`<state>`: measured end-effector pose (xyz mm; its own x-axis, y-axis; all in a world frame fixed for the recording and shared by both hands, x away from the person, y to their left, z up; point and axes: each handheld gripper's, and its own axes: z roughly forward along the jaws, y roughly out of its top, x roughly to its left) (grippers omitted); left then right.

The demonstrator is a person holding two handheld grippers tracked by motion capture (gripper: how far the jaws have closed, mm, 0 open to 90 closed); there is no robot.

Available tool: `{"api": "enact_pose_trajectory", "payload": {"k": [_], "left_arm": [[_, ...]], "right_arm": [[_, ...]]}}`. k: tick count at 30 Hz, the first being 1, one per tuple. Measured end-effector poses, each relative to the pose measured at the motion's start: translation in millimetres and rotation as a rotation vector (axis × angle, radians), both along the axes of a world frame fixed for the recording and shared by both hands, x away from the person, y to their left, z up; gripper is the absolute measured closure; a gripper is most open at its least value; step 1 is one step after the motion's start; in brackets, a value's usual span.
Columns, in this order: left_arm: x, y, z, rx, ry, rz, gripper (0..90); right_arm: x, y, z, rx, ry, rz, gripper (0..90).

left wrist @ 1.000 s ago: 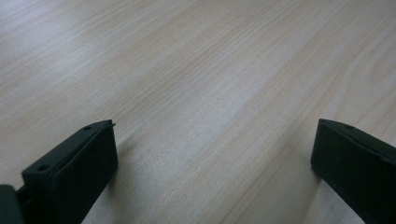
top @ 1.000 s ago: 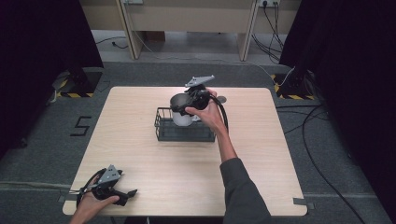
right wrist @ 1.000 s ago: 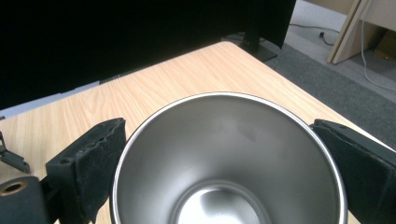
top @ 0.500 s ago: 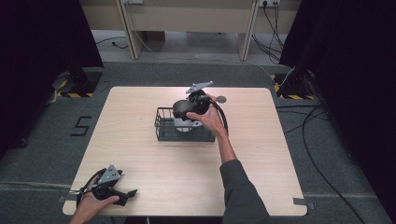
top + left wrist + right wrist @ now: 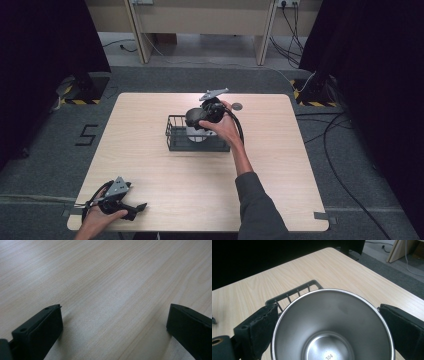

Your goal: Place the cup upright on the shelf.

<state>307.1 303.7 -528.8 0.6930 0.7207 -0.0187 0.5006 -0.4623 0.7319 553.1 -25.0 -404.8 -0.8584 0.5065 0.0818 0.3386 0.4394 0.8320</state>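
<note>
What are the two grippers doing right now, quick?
Left gripper: open, holding nothing, low over the table.
Right gripper: jaws on both sides of a steel cup, at the wire basket.

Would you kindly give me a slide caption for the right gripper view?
Right gripper jaws flank a steel cup above a black wire basket on the wooden table.

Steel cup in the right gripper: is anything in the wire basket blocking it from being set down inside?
Nothing visible blocks it. The right gripper holds the steel cup over the wire basket, whose visible part looks empty; the cup hides the rest.
</note>
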Motion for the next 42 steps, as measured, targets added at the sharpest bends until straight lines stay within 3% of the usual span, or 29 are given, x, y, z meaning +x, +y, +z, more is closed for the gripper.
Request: {"api": "enact_pose_trajectory", "payload": {"k": [12, 15, 20, 22, 26, 31, 42], "left_arm": [[0.0, 0.0, 0.0, 0.0, 0.0, 0.001, 0.0], [0.0, 0.0, 0.0, 0.001, -0.001, 0.0, 0.0], [-0.1, 0.0, 0.0, 0.001, -0.001, 0.0, 0.0], [-0.1, 0.0, 0.0, 0.001, 0.0, 0.0, 0.0], [-0.1, 0.0, 0.0, 0.0, -0.001, 0.0, 0.0], [-0.1, 0.0, 0.0, 0.0, -0.001, 0.0, 0.0], [-0.3, -0.1, -0.1, 0.0, -0.001, 0.002, 0.0]], "right_arm": [[-4.0, 6.4, 9.0, -0.026, -0.049, -0.036, 5.7], [-4.8, 8.3, 13.2, -0.015, -0.062, -0.049, 14.8], [-9.0, 9.2, 19.3, -0.023, -0.076, -0.058, 15.2], [-10.1, 7.1, 20.7, -0.013, -0.083, -0.064, 15.2], [-14.4, -2.0, 25.5, 0.052, -0.074, -0.101, 15.2], [-23.6, -13.3, 28.1, 0.081, -0.076, -0.114, 15.3], [-52.1, -34.8, 32.9, 0.095, -0.087, -0.128, 15.8]]}}
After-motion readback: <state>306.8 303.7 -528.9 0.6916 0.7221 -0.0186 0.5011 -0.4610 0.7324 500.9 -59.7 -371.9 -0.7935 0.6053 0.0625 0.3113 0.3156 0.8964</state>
